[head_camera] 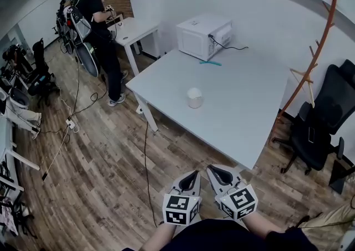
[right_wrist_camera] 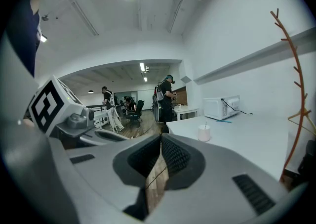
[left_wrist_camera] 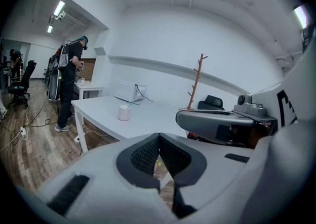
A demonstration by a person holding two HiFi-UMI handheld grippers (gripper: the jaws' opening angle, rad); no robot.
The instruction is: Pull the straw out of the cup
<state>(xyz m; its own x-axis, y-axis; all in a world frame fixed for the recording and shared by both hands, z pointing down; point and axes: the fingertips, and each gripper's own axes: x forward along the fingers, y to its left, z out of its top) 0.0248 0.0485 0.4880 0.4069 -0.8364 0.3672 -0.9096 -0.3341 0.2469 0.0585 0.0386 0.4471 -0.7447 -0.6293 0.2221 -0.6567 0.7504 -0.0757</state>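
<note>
A small white cup [head_camera: 194, 98] stands near the middle of the white table [head_camera: 244, 117]. In the right gripper view a thin straw [right_wrist_camera: 205, 125] sticks up from the cup [right_wrist_camera: 204, 133]. The cup [left_wrist_camera: 123, 113] also shows far ahead in the left gripper view. Both grippers hang side by side over the wood floor, short of the table's near edge and well away from the cup. My left gripper [head_camera: 194, 173] has its jaws touching at the tips with nothing between them [left_wrist_camera: 159, 136]. My right gripper [head_camera: 211, 170] is shut and empty too [right_wrist_camera: 161, 136].
A white microwave [head_camera: 202, 35] sits at the table's far end with a teal stick [head_camera: 211, 63] lying before it. A wooden coat rack [head_camera: 312, 70] and a black office chair [head_camera: 324, 128] stand to the right. A person [head_camera: 99, 20] stands at a smaller desk; cables [head_camera: 146, 155] cross the floor.
</note>
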